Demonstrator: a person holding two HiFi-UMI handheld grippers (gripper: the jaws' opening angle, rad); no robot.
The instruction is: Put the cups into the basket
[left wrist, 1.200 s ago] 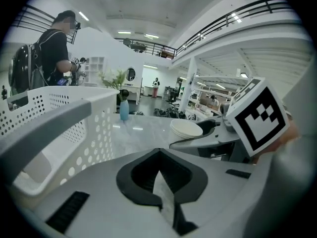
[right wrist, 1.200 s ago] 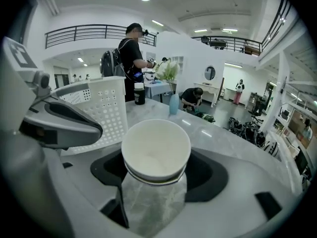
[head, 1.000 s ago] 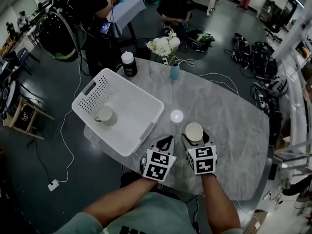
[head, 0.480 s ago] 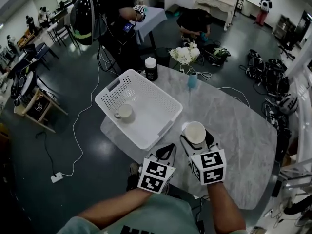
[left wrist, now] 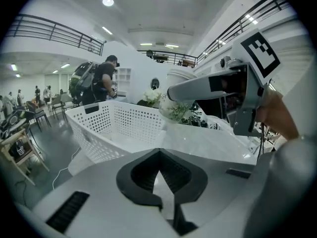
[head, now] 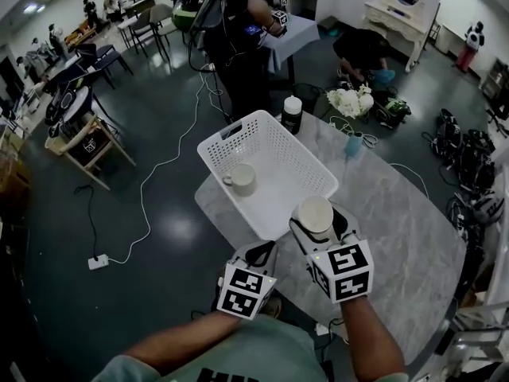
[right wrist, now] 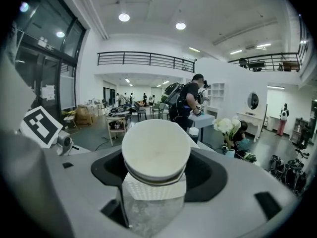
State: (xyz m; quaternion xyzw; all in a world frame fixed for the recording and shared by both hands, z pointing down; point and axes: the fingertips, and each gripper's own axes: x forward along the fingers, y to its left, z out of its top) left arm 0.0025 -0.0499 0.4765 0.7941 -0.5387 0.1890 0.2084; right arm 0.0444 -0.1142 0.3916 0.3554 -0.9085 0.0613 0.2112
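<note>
A white perforated basket [head: 280,146] stands on the left end of the marble table [head: 398,213], with one white cup [head: 241,179] lying in it. My right gripper [head: 320,222] is shut on a second white cup [head: 316,213], held upright above the basket's near right corner. In the right gripper view this cup [right wrist: 156,150] fills the space between the jaws. My left gripper [head: 266,248] hovers near the table's front edge, just short of the basket, shut with nothing in it. In the left gripper view the basket [left wrist: 116,125] lies ahead and the right gripper [left wrist: 223,86] crosses above.
A black bottle with a white lid [head: 292,114] stands behind the basket. White flowers [head: 350,100] and a blue vase [head: 354,144] sit at the table's far edge. A person [head: 246,38] stands beyond the table. Cables and bags lie on the floor.
Both grippers have moved left toward the basket. The right one has lifted the cup off the table up to the basket's near corner.
</note>
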